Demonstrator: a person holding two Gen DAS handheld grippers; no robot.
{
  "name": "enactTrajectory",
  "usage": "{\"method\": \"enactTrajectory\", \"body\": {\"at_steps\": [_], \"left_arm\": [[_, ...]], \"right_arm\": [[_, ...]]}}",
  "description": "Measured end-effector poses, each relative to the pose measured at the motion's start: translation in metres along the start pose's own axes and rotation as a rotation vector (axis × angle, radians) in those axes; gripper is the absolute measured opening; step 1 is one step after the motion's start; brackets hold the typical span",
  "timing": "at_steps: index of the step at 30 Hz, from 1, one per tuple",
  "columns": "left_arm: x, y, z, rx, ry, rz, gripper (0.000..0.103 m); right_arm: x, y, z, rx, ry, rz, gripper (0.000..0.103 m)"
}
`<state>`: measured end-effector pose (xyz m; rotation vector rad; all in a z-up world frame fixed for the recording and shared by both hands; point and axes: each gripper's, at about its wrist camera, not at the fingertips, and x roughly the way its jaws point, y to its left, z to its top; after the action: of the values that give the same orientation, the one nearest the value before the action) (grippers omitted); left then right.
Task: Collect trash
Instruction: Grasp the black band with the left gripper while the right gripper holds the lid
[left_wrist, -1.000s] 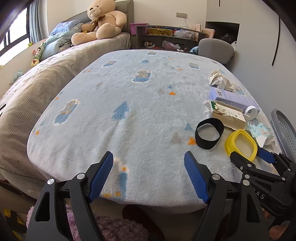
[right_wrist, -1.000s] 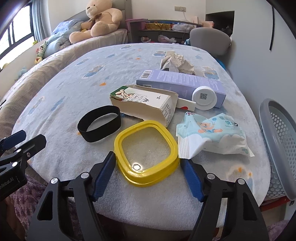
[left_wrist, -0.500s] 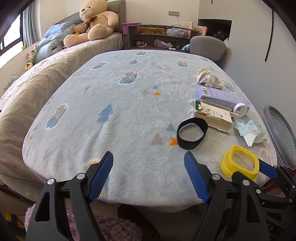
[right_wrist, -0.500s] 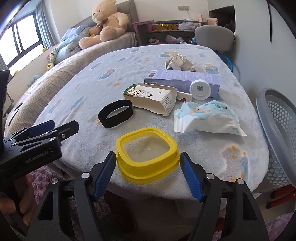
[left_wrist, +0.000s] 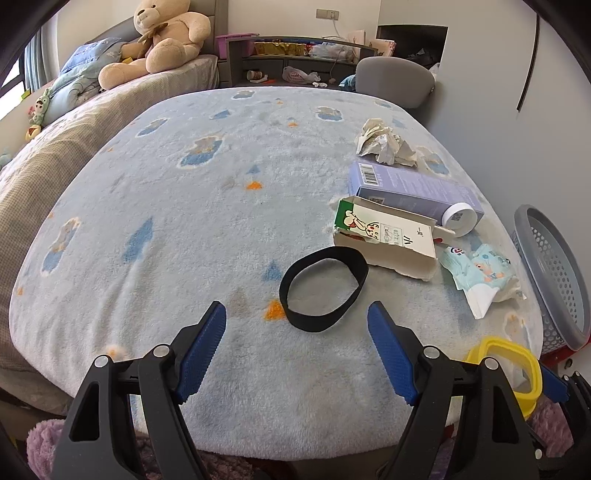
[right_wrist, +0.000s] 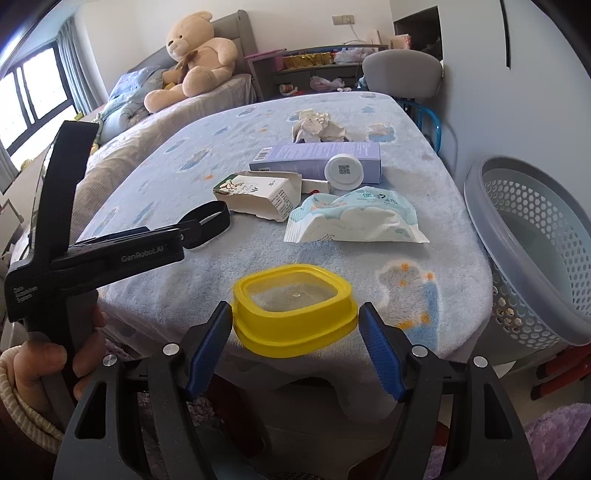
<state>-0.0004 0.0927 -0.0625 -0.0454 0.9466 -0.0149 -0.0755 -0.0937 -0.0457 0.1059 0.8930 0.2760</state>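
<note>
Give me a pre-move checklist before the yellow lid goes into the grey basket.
1. Right tool clamped on yellow lid: ok, both pads press its sides.
2. Lid lifted off blanket: ok.
3. Grey basket open at the top: ok.
4. Basket has room: ok, the visible inside looks empty.
5. Left tool out of the way: ok, it is open over the black band, holding nothing.
6. Wipes packet clear of the path: cannot tell.

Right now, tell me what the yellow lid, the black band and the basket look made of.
Yellow lid: glossy plastic rim around a clear see-through panel.
Black band: matte, thin, standing in a loop; probably elastic fabric or rubber.
Basket: grey moulded plastic, walls perforated with small holes.
</note>
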Motion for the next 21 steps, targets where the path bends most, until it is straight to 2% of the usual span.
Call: {"method": "enactTrajectory", "body": {"at_steps": [7, 8, 9, 10, 12, 14, 15, 21], "left_arm": [[0.022, -0.009, 0.006, 0.006, 0.036, -0.013, 0.075], [0.023, -0.009, 0.007, 0.004, 0.04, -0.02, 0.068], [0.025, -0.009, 0.006, 0.003, 0.048, -0.026, 0.056], [0.024, -0.009, 0.006, 0.007, 0.047, -0.016, 0.053], [0.021, -0.007, 0.004, 0.007, 0.046, -0.027, 0.039], [0.018, -0.004, 0.002, -0.005, 0.049, -0.038, 0.031], [0.016, -0.003, 0.0, -0.01, 0.051, -0.039, 0.028], [-0.002, 0.002, -0.011, -0.022, 0.039, -0.022, 0.027]], "right_arm": [[-0.005, -0.001, -0.001, 0.006, 0.0, 0.01, 0.069], [-0.006, -0.002, -0.001, 0.006, -0.002, 0.011, 0.069], [-0.006, -0.002, -0.001, 0.007, -0.003, 0.012, 0.069], [-0.007, -0.002, -0.001, 0.007, -0.005, 0.011, 0.069], [-0.008, -0.003, -0.001, 0.01, -0.008, 0.013, 0.069], [-0.009, -0.003, -0.001, 0.011, -0.011, 0.013, 0.069], [-0.01, -0.003, -0.001, 0.011, -0.012, 0.015, 0.069], [-0.012, -0.006, -0.001, 0.018, -0.019, 0.022, 0.069]]}}
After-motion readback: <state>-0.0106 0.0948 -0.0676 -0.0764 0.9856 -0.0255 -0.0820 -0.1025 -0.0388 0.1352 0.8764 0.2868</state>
